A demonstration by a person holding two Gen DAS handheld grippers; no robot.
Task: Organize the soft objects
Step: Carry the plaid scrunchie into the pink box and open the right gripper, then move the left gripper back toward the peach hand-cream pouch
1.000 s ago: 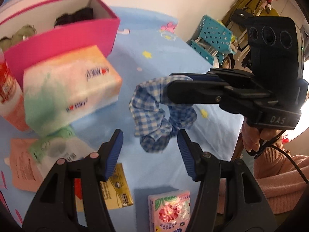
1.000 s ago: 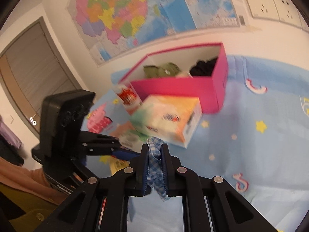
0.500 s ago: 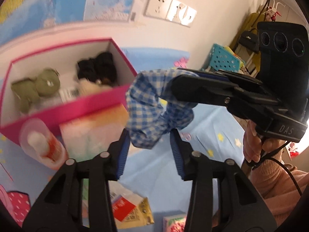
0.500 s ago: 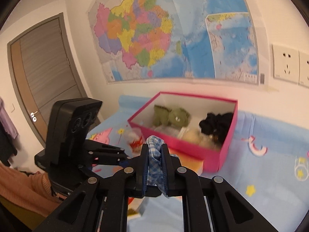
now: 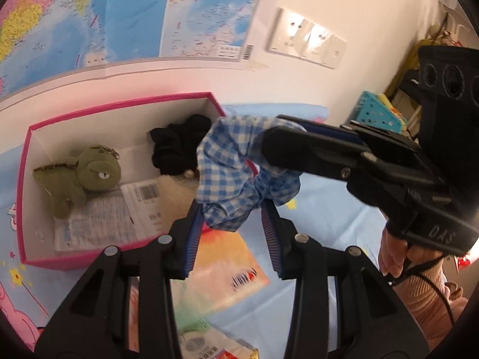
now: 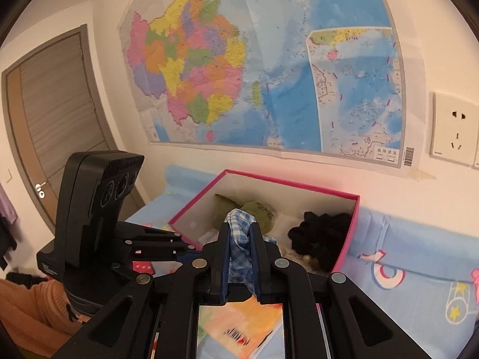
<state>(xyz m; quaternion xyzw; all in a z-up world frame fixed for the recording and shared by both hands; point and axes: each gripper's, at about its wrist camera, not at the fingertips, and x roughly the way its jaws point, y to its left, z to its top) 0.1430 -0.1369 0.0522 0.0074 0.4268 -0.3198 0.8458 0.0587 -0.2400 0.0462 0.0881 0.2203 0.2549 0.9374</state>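
Left wrist view shows the blue checked scrunchie (image 5: 230, 176) hanging in the air, pinched at its upper right edge by the right gripper (image 5: 269, 137), which comes in from the right with its jaws clamped flat on the cloth. The bulk of the scrunchie droops down and to the left of that pinch, so its long axis runs from the right gripper's tips down toward the left gripper (image 5: 230, 227), whose blue pads (image 5: 191, 239) stand either side of the lowest fold. Those jaws are closing at this moment; the cloth's bottom edge sits between them, close to the left pad, but I cannot tell that either pad presses on it yet. In the right wrist view the right gripper (image 6: 241, 257) has a bunched strip of the scrunchie (image 6: 238, 239) squeezed tight between its two pads, with the loose end trailing below. The relation that matters is where the pink box (image 5: 22, 197) lies: beyond and to the left of the hanging cloth in the left wrist view, straight ahead and lower in the right wrist view (image 6: 347, 239). It already holds a green plush toy (image 5: 86, 173) at its left and a black scrunchie (image 5: 179, 146) at its right end, with paper packets on the floor between them. Judging from this, the carrying hand is the right one, and it sits nearer the box's right end. A tissue pack (image 5: 221, 272) lies on the blue sheet directly beneath the grippers, just this side of the box's near wall.
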